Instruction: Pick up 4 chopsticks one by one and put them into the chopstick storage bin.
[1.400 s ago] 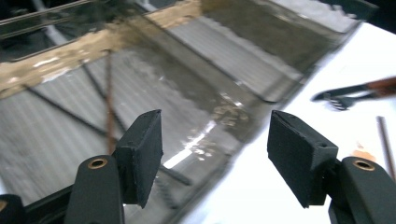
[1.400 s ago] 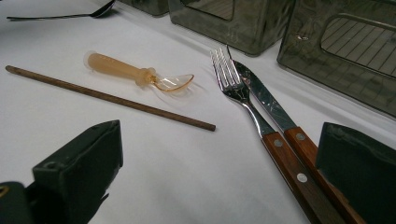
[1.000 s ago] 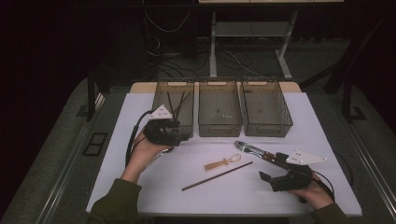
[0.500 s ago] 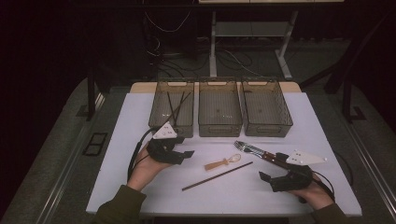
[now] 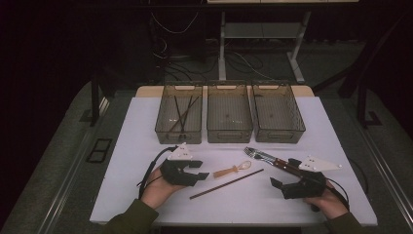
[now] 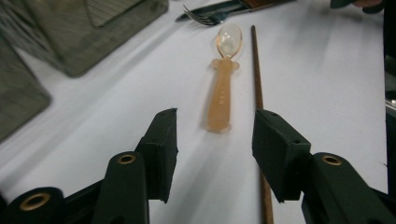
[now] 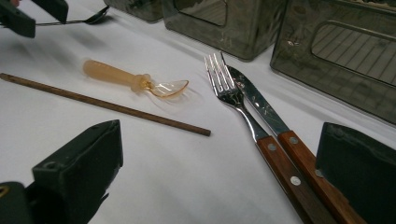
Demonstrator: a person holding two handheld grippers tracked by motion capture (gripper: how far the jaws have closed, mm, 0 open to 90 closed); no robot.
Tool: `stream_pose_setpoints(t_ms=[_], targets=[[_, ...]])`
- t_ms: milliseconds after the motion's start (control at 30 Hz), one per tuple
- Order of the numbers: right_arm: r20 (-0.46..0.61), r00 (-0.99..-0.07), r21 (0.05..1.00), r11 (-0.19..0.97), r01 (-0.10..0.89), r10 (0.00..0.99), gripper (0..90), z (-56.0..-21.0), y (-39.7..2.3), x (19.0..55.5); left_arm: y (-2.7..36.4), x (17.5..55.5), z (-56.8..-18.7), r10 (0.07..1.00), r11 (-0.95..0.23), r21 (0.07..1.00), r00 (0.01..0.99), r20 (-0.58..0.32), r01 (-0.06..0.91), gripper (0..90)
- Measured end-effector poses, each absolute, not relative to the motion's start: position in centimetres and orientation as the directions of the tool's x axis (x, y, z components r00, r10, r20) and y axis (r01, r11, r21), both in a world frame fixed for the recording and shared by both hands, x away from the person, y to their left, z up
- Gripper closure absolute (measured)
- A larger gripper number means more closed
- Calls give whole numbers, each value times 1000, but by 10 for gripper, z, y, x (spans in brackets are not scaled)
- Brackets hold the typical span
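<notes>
- Left gripper: jaws half-open, just been closing, nothing gripped.
- Plastic spoon: just ahead of the fingertips, long axis along the jaws, bowl pointing away.
- Right gripper: jaws wide, empty; its view shows the fork tines and knife.

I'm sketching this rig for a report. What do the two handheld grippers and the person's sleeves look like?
Both the left gripper and the right gripper are matte black, with blocky, squared jaws and brass-coloured rivets at the joints. Each carries a pale grey three-cornered plate on top, and a black cable loops from the body. The person's sleeves are olive green.
</notes>
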State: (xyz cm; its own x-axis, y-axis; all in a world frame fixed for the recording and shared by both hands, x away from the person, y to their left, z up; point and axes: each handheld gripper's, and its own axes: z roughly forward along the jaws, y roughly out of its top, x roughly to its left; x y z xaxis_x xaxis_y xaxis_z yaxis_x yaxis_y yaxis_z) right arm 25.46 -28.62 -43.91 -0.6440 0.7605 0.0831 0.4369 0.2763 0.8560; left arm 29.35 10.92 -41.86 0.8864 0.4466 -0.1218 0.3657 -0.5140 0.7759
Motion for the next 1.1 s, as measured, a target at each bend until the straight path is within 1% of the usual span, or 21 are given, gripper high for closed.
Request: stream_pose_setpoints(t_ms=[367, 667, 867, 967, 1100], targets=[[71, -634, 845, 291, 449, 770, 11, -439, -287, 256, 92, 286, -432, 400, -542, 750, 901, -166, 379, 654], [73, -635, 843, 293, 451, 769, 11, -440, -286, 256, 79, 281, -442, 365, -598, 713, 916, -165, 366, 753], [74, -636, 844, 292, 450, 768, 11, -440, -286, 256, 73, 278, -446, 361, -636, 692, 924, -125, 342, 781], [74, -637, 844, 292, 450, 768, 11, -440, -286, 256, 72, 276, -447, 365, -635, 696, 925, -110, 333, 790], [73, -637, 843, 293, 450, 767, 11, -440, -286, 256, 70, 274, -446, 352, -667, 688, 935, -46, 285, 814]])
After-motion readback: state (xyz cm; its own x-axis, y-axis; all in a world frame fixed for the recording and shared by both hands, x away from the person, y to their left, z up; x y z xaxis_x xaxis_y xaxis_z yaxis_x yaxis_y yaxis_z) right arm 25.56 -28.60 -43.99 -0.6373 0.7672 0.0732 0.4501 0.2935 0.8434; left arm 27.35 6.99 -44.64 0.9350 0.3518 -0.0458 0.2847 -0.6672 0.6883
